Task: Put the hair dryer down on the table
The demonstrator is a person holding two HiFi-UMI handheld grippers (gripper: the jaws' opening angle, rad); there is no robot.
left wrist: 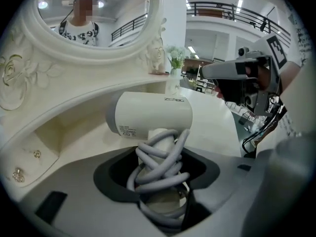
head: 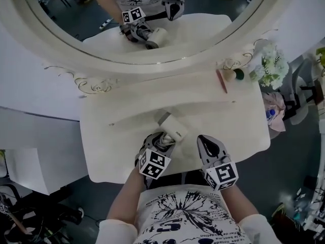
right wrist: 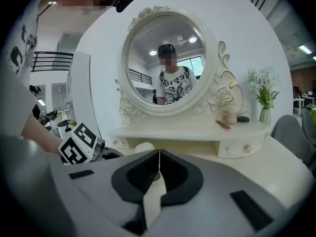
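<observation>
Halfway there: clamping left gripper (left wrist: 159, 179) round grey cord-wrapped handle (left wrist: 160, 154) of cream plastic hair dryer (left wrist: 153, 113), barrel beyond fingertips, low over glossy white table (head: 231, 118). Holding right gripper (right wrist: 158, 174) pinched together, empty. Looks light, rigid, slick-shelled; wrapped handle likely grips best.

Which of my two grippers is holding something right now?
The left gripper: it clamps the hair dryer by its cord-wrapped handle. The right gripper is shut and empty.

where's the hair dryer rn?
Head view, centre of the dressing table, just in front of the mirror: the hair dryer sits in the left gripper, clamped by its cord-wrapped handle, with the shut right gripper beside it.
</observation>
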